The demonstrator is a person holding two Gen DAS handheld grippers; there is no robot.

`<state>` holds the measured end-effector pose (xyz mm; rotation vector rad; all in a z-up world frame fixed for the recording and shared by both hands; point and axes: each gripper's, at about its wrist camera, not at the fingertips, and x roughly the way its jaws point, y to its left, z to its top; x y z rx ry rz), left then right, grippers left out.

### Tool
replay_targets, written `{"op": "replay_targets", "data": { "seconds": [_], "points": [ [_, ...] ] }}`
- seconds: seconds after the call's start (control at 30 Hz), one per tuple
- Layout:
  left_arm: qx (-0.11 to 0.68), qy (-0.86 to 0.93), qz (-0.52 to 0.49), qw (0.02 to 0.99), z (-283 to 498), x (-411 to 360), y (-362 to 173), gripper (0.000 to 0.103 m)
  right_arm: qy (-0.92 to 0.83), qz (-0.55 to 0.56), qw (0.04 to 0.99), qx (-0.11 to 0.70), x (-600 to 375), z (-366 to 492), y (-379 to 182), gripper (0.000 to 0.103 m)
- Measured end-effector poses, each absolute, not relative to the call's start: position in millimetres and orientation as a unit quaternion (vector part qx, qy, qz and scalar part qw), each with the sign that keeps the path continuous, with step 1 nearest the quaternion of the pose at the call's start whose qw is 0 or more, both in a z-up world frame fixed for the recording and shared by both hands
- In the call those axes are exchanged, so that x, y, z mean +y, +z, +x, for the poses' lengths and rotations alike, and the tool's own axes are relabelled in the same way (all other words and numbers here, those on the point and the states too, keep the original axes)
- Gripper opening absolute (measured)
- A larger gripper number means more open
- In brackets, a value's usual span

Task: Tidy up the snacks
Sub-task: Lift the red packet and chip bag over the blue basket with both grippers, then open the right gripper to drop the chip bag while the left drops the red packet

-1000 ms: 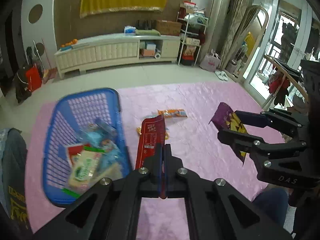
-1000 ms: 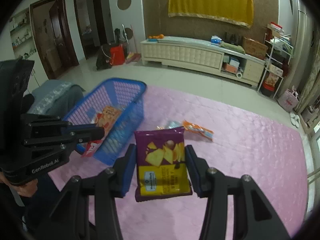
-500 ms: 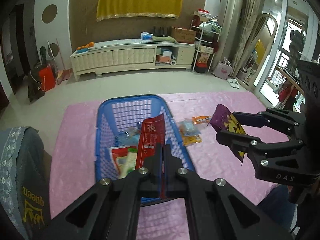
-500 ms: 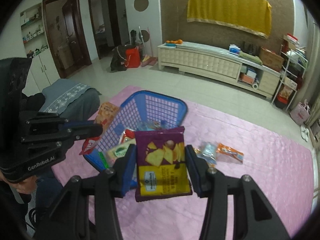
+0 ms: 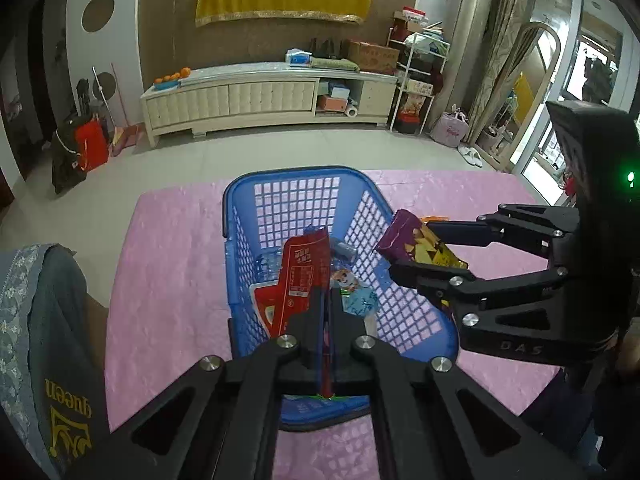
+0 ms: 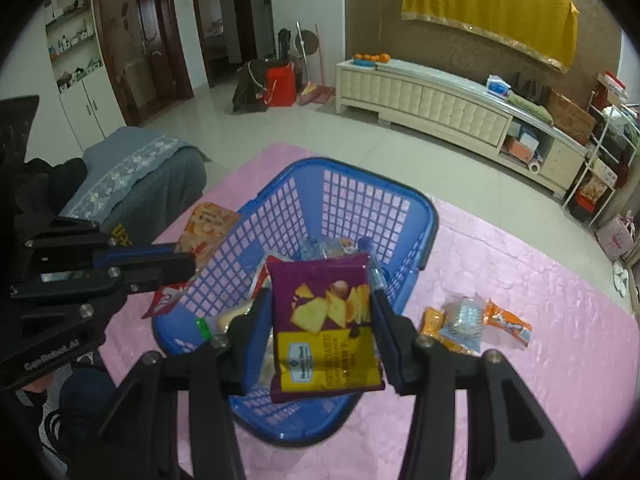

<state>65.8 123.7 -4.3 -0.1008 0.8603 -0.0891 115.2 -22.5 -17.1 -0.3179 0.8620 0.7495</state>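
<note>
Blue plastic lattice basket [image 5: 360,216] on the quilted pink mat [image 5: 168,256], part filled with crinkly packets. Left tongs [image 5: 327,312] clamped tight on a flat red foil pouch [image 5: 300,272], hanging over the basket's middle. Right tongs [image 6: 322,320] gripping a glossy purple-and-yellow cracker bag [image 6: 324,320] by its side edges, above the near rim. Only in the right view: three loose packets [image 6: 472,320] on the mat beside the basket. Bare mat all round; grey cloth [image 5: 36,320] at the left edge.
</note>
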Motion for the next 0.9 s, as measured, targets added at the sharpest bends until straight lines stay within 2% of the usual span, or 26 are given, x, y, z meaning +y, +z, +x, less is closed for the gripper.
{"op": "replay_targets", "data": {
  "seconds": [0.3, 0.57, 0.6, 0.7, 0.77, 0.9],
  "points": [
    [0.424, -0.054, -0.044, 0.903, 89, 129, -17, 0.001, 0.345, -0.158, 0.823, 0.423, -6, 139, -38, 0.053],
    [0.418, -0.041, -0.048, 0.906, 97, 139, -22, 0.001, 0.336, -0.176, 0.832, 0.406, 3, 157, -44, 0.054],
    [0.42, -0.039, -0.049, 0.905, 97, 138, -22, 0.001, 0.33, -0.178, 0.834, 0.403, 5, 159, -45, 0.059],
    [0.426, -0.034, -0.051, 0.903, 93, 136, -23, 0.001, 0.323, -0.183, 0.841, 0.394, 6, 158, -46, 0.095],
    [0.428, -0.036, -0.046, 0.902, 88, 132, -22, 0.001, 0.328, -0.186, 0.84, 0.391, 4, 153, -45, 0.101],
    [0.434, -0.029, -0.046, 0.899, 83, 127, -19, 0.001, 0.318, -0.182, 0.847, 0.386, -6, 143, -38, 0.103]
  ]
}}
